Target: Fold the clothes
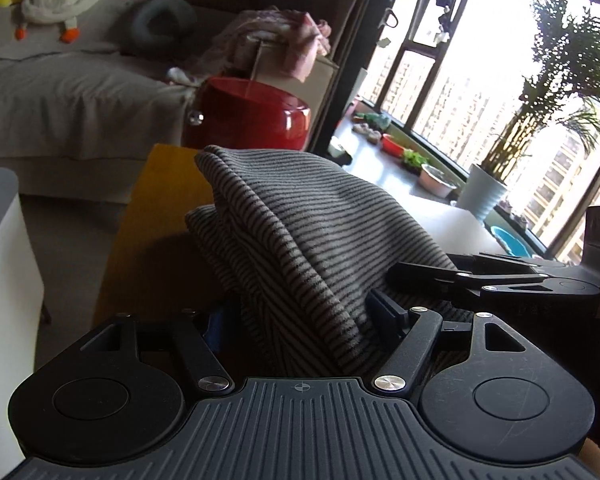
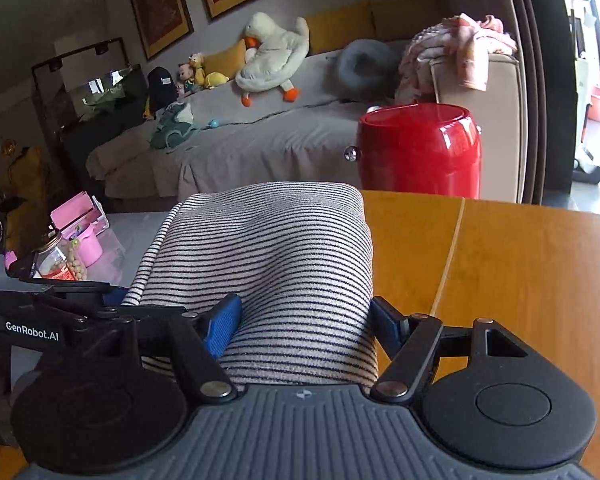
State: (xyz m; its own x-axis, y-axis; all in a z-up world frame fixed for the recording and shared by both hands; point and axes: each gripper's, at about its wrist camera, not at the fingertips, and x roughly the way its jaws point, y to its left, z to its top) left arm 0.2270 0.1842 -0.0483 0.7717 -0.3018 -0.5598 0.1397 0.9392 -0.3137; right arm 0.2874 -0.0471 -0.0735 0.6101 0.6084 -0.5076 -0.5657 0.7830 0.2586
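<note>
1. Striped garment [image 2: 276, 264] lies bunched on the wooden table [image 2: 520, 280], heaped into a thick folded bundle, with the table's bare wood lying to its right in the right wrist view.

2. Right gripper [image 2: 304, 320]: its blue pads stand on either side of the bundle's near end, the cloth filling the gap between them. The left pad [image 2: 222, 328] sits against the fabric; whether it presses or merely touches cannot be told.

3. Left gripper [image 1: 300, 320]: fabric rises between its jaws as well. Only the right pad [image 1: 386, 316] shows clearly; the other is hidden behind cloth, so firm pinch or loose contact cannot be told.

4. Governing relation: the garment runs straight ahead from both tools, its long axis pointing away from the grippers toward the red container [image 2: 420, 148] beyond the table's far edge. The two grippers sit close beside each other at the same near end, the right one's linkage visible just right of the bundle in the left wrist view; neither is clearly nearer.

5. Judgement: the next fold probably depends on both tools working the near edge together.
</note>
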